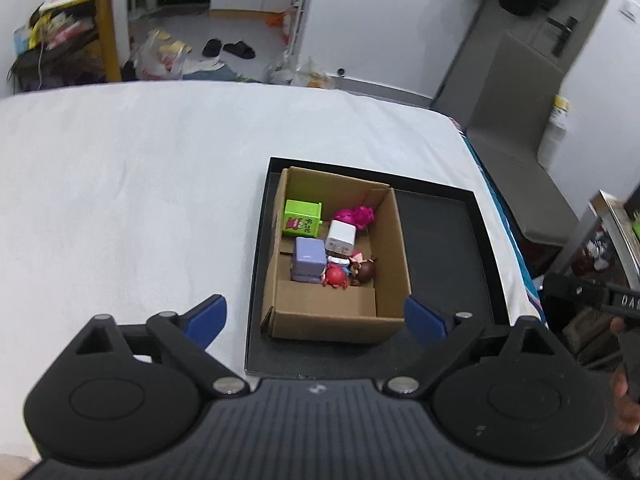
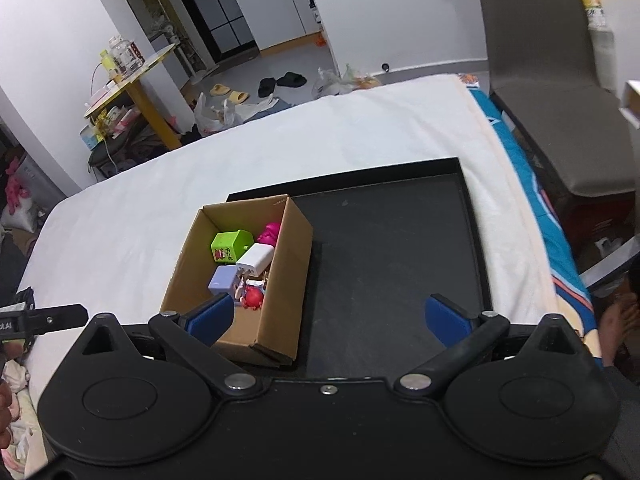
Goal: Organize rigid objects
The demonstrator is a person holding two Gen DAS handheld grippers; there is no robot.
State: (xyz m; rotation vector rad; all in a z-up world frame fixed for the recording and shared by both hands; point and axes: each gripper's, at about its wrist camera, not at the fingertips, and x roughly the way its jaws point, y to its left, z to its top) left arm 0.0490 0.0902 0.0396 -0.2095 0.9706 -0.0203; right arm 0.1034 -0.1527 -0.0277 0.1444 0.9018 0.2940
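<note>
- The left hand-held gripper (image 1: 316,318) is spread wide, pinching nothing.
- The right hand-held gripper (image 2: 330,318) is likewise spread and empty.
- A cardboard box (image 1: 390,276) of toys sits in a black tray (image 1: 444,248).

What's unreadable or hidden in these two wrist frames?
- Cardboard box, right wrist view: near wall and the gripper's left finger hide part of the floor and toys.
- Small figures, left wrist view: jumbled, too small to identify.
- Green cube: print too small to read.
- Black tray: near edge hidden by the left gripper body.
</note>
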